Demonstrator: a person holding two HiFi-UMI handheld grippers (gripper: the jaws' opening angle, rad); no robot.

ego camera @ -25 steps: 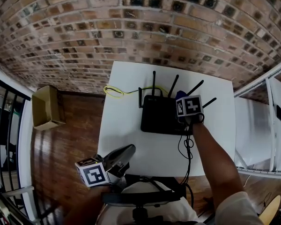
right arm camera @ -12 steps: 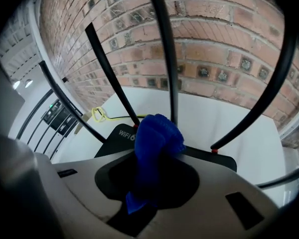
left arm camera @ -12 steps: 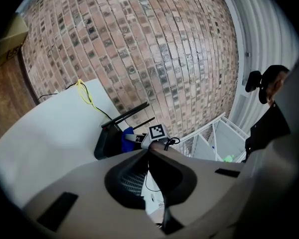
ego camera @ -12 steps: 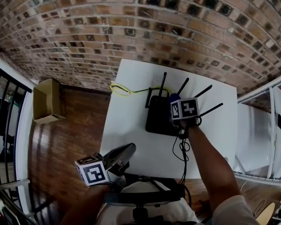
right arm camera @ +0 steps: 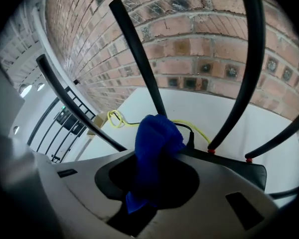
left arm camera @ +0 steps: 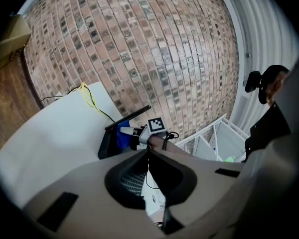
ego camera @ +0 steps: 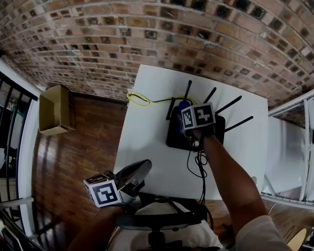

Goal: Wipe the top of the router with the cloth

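Router (ego camera: 174, 135) top mostly hidden — apparently beneath the right hand-held gripper (ego camera: 184, 114).

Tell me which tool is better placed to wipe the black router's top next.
Right. The right tool is shut on the blue cloth over the black router; the left tool, shut and empty, hangs by the white table's near edge.

Black router (ego camera: 175, 136) lies flat, antennas raised along its far edge; bunched blue cloth (right arm camera: 157, 136) sits on its top there.
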